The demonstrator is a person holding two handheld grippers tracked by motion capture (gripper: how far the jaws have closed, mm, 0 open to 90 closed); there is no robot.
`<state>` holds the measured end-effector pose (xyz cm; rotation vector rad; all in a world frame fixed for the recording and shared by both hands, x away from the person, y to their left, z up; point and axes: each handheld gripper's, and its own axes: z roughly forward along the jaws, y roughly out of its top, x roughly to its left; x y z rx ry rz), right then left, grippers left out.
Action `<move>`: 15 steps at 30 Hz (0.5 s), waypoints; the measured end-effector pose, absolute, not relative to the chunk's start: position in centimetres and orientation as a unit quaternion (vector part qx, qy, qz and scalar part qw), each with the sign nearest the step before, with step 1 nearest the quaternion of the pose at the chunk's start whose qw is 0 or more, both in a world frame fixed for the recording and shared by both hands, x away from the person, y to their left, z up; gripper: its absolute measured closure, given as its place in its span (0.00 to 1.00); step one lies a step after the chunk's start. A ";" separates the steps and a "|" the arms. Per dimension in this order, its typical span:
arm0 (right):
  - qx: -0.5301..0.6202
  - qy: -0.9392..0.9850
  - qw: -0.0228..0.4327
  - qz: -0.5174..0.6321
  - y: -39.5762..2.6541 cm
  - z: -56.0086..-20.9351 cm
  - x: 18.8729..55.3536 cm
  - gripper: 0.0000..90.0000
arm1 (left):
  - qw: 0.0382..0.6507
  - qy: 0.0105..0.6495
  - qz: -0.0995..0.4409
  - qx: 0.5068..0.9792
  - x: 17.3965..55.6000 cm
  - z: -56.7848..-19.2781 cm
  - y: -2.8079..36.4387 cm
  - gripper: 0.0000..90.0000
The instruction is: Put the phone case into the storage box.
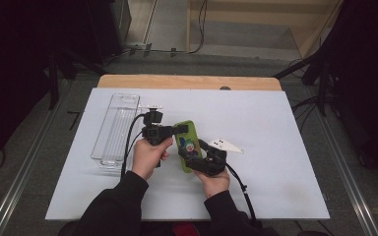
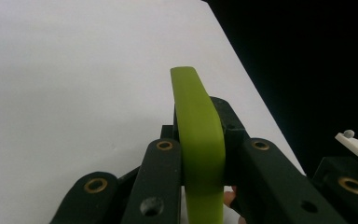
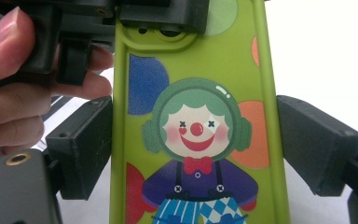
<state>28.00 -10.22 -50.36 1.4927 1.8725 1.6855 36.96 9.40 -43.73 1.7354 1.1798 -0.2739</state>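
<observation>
- The left tongs (image 1: 179, 129) pinched the far end of the lime-green clown-printed phone case (image 1: 187, 145), steadying it above the table (image 1: 275, 147).
- The right tongs (image 1: 189, 162) clamped its long edges, sharing the load.

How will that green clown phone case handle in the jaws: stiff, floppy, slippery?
The green phone case likely flexes somewhat: its edge looks soft and rounded, like silicone. Probably grippy rather than slippery, given the matte finish. Likely light, being thin, and flat, so unlikely to roll.

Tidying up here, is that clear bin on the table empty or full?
Empty: the clear bin shows just its ribbed bottom, nothing inside.
</observation>
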 end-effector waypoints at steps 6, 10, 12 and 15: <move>0.500 0.649 0.116 0.562 -10.2 -50.1 28.1 0.15 | 0.494 0.484 -0.126 0.711 37.0 -43.7 9.5 0.93; 0.496 0.660 0.098 0.555 -10.5 -49.8 28.3 0.15 | 0.496 0.480 -0.128 0.712 36.9 -43.6 9.4 0.93; 0.489 0.671 0.090 0.550 -10.6 -49.6 28.5 0.10 | 0.496 0.477 -0.125 0.715 36.8 -43.5 9.4 0.93; 0.480 0.697 0.066 0.528 -10.2 -49.2 28.8 0.00 | 0.496 0.475 -0.126 0.716 36.8 -43.4 9.3 0.93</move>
